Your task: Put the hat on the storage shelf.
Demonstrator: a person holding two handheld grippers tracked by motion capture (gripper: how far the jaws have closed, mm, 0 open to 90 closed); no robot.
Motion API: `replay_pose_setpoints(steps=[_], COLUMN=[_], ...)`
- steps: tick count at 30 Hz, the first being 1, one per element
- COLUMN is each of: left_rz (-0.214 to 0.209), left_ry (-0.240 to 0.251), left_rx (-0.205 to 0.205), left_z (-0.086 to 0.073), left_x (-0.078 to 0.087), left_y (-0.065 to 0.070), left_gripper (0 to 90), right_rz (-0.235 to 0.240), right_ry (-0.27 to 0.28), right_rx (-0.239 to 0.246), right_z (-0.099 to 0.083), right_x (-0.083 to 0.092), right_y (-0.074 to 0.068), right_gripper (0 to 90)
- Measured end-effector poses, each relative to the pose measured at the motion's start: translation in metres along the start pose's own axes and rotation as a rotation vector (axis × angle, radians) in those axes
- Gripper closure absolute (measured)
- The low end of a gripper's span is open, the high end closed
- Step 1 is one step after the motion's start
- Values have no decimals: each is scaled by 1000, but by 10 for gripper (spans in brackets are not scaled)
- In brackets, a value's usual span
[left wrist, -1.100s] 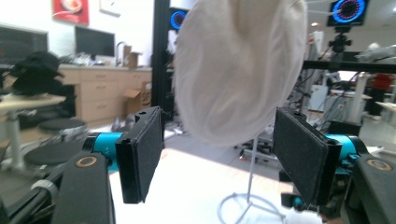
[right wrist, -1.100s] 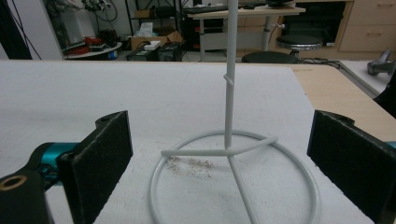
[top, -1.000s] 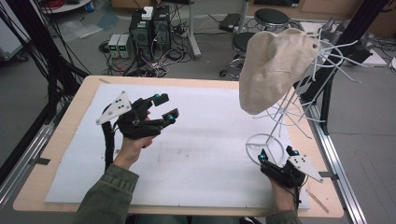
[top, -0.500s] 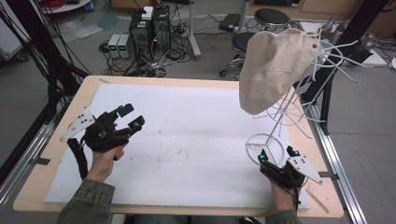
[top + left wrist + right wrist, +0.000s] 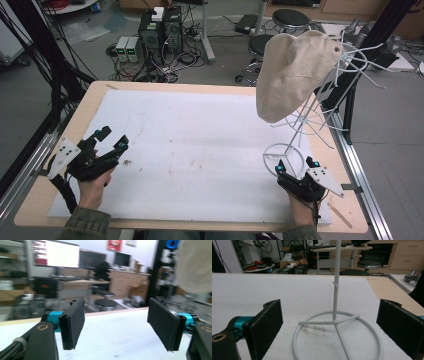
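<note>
Nearest the person, the right gripper (image 5: 296, 170) rests low on the white foam mat (image 5: 200, 145) at the near right corner, its jaws spread wide and holding nothing. In the right gripper view the two black pads (image 5: 265, 325) frame the round base ring of the white wire stand (image 5: 335, 322), whose upright rod rises between them, just ahead and untouched. The left gripper (image 5: 111, 144) sits at the near left edge of the mat, well apart from the stand, also released — its jaws stand wide with bare mat between them in the left gripper view (image 5: 115, 327).

Farther back and above, the cream cloth cap (image 5: 292, 72) hangs on the stand's upper wire prongs, draped over the right rear of the table.

The cap looks to be the thing in hand, and the stand is light and top-heavy. A sound way on, as I judge it: close the right gripper on the upright rod or press the base ring down to steady it, then bring the left gripper across and up to the cap's lower hem. Pinch a fold of cloth rather than a wire, and lift up off the prongs — not sideways, which could snag the fabric or tip the stand.
</note>
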State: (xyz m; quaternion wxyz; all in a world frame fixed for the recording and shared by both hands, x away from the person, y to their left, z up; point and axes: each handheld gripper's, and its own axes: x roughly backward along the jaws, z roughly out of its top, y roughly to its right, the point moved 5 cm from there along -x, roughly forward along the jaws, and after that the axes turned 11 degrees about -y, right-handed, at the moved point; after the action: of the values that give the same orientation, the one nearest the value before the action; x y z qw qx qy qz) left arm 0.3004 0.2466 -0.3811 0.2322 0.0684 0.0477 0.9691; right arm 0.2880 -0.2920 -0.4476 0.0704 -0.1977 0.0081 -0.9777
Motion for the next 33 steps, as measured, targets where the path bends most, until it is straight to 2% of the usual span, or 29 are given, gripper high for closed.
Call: replay_pose_setpoints(steps=[2,6,9,12,17,21,28,33], left_rz=[53,148,234,299,304,323,325,321], left_ry=[-10,3,-31,-56,-85,-70,-57,-29], left_rx=[7,52,78,67,105,84,141,131], left_z=[-9,-28,-38,-41,-51,-51,-53,-51], left_x=[3,12,18,23,26,29,34,39], left_y=[-8,-23,-35,-42,-42,-39,-43,-40], left_gripper=[292,275,256,234,231,233,242,243], right_rz=[-3,-3,10,20,30,34,41,44], right_ry=[-1,-3,-15,-19,-19,-23,-49,-48], right_rx=[-2,1,-1,-2,-6,-13,-48,-55], right_z=[0,-1,-3,-3,-4,-4,-7,-6], right_x=[0,1,2,2,2,2,-2,-3], right_y=[0,-1,-2,-2,-3,-1,3,2], right_gripper=[57,57,57,57,57,57,57,57])
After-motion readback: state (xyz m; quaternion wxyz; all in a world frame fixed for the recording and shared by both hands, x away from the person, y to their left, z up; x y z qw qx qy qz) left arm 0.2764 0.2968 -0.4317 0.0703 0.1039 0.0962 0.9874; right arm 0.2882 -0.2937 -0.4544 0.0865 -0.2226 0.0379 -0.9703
